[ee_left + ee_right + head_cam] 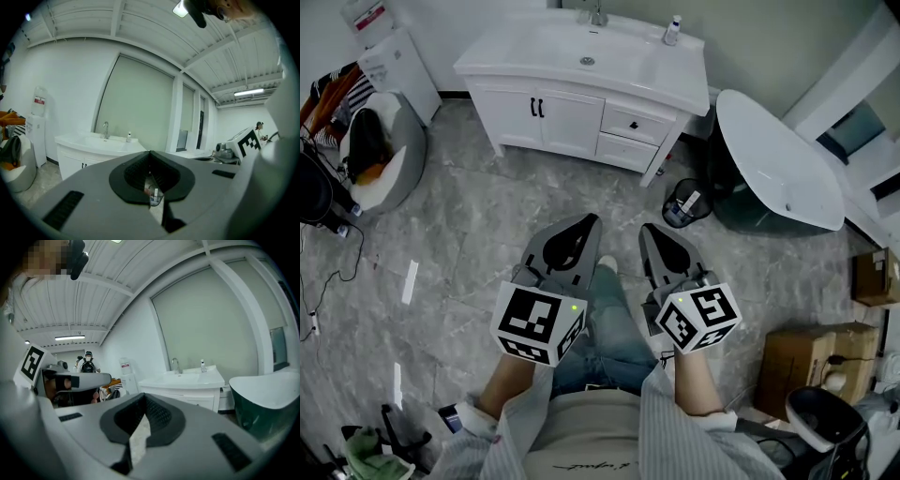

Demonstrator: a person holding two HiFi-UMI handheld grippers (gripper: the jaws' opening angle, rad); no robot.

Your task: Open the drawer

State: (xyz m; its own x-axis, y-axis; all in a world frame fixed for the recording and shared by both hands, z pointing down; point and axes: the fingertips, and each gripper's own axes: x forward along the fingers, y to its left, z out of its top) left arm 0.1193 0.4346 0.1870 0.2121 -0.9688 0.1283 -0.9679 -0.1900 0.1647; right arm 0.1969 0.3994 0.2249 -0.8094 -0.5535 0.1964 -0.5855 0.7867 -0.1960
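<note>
A white vanity (581, 66) with a sink stands against the far wall. Its right side has two drawers, the upper drawer (636, 123) and the lower drawer (625, 150), both closed, each with a small dark handle. Two doors with black handles are to their left. My left gripper (593, 218) and right gripper (645, 228) are held side by side over the floor, well short of the vanity and pointing toward it. Both are shut and empty. The vanity (89, 150) shows ahead in the left gripper view, beyond the left gripper (150, 153). It lies right of the right gripper (144, 395).
A small black bin (685, 203) stands on the floor right of the vanity, next to a white and dark green bathtub (778, 169). Cardboard boxes (806, 361) are at the right, a grey seat (380, 150) and a water dispenser (394, 56) at the left.
</note>
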